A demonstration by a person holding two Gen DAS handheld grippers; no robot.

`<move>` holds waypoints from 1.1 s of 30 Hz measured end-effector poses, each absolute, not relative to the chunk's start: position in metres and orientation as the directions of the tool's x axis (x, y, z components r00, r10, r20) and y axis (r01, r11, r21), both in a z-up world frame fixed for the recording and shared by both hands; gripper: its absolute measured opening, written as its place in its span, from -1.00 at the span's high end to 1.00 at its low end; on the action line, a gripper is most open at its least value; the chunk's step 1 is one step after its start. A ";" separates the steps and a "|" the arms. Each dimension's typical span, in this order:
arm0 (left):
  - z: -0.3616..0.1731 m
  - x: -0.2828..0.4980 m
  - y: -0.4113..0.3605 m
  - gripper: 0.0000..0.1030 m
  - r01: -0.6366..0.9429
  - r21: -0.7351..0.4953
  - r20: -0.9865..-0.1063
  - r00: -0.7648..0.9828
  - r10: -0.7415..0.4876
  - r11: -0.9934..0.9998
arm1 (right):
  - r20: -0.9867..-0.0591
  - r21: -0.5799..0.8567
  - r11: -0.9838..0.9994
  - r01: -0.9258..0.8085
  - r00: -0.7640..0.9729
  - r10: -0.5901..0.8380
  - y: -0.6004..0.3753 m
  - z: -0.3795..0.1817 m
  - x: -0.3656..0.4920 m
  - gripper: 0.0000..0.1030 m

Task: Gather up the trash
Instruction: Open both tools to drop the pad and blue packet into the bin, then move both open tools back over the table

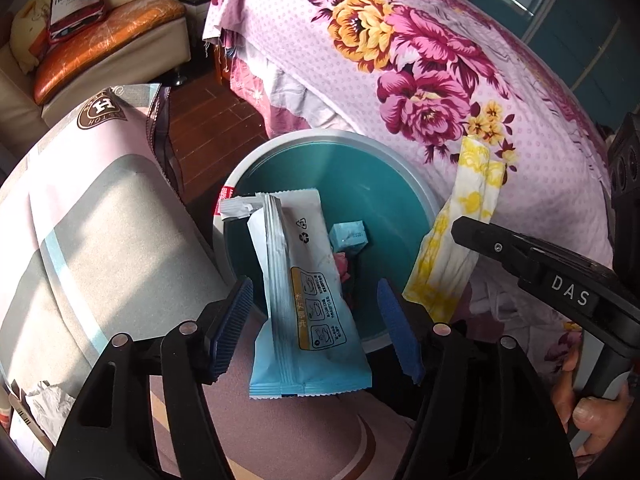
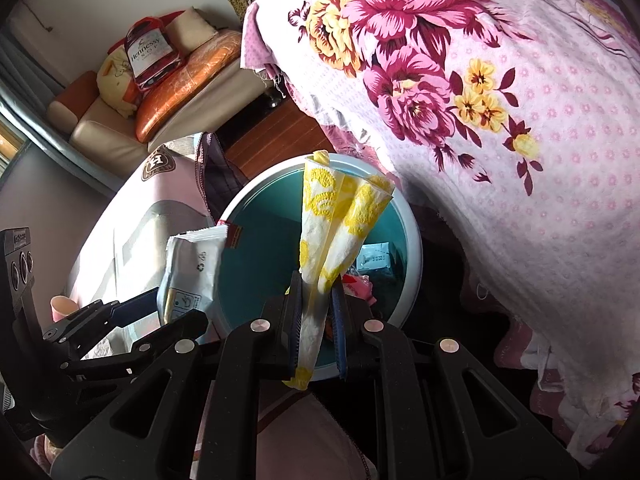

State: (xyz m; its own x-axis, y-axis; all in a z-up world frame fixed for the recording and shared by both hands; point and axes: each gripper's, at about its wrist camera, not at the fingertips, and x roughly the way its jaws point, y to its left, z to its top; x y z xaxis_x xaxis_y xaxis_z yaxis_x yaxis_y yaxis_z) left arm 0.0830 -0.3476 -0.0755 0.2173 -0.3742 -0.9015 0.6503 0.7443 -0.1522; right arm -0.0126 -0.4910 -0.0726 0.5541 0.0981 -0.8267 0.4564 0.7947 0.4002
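Note:
A teal bin with a white rim [image 1: 362, 136] stands on the floor below both grippers. My left gripper [image 1: 314, 300] is open over the bin's near edge. A long blue-and-white wrapper [image 1: 308, 280] hangs between its blue pads with a gap on each side. My right gripper [image 2: 316, 284] is shut on a yellow-and-white folded tissue [image 2: 344, 208], held over the bin [image 2: 412, 240]. That tissue [image 1: 476, 184] also shows at the right of the left wrist view. A small teal box [image 1: 348, 236] and a pink scrap [image 1: 342, 268] lie inside the bin.
A pink floral bedcover [image 1: 440, 80] hangs down right behind the bin. A grey and pink checked cloth [image 1: 100, 220] rises at the left. A sofa with an orange cushion [image 1: 100, 52] stands beyond a strip of wooden floor [image 1: 216, 120]. Crumpled paper [image 1: 44, 400] lies at the lower left.

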 end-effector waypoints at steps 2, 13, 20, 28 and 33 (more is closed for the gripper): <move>-0.076 0.085 -0.345 -0.61 0.646 -0.146 -0.901 0.225 -0.370 0.749 | -0.830 0.400 0.794 0.458 0.548 0.101 -0.490 -0.074 -0.011 0.74; -0.076 0.087 -0.311 -0.76 0.613 -0.157 -0.902 0.229 -0.365 0.774 | -0.851 0.384 0.808 0.447 0.512 0.121 -0.470 -0.078 -0.001 0.60; -0.076 0.079 -0.282 -0.76 0.597 -0.181 -0.902 0.217 -0.374 0.782 | -0.858 0.371 0.819 0.438 0.499 0.122 -0.451 -0.071 -0.001 -0.33; -0.064 0.070 -0.230 -0.77 0.559 -0.195 -0.892 0.241 -0.383 0.806 | -0.864 0.371 0.834 0.408 0.481 0.149 -0.416 -0.060 0.002 -0.45; -0.051 0.068 -0.190 -0.82 0.518 -0.191 -0.882 0.283 -0.377 0.834 | -0.867 0.364 0.859 0.359 0.468 0.171 -0.383 -0.052 0.007 -0.49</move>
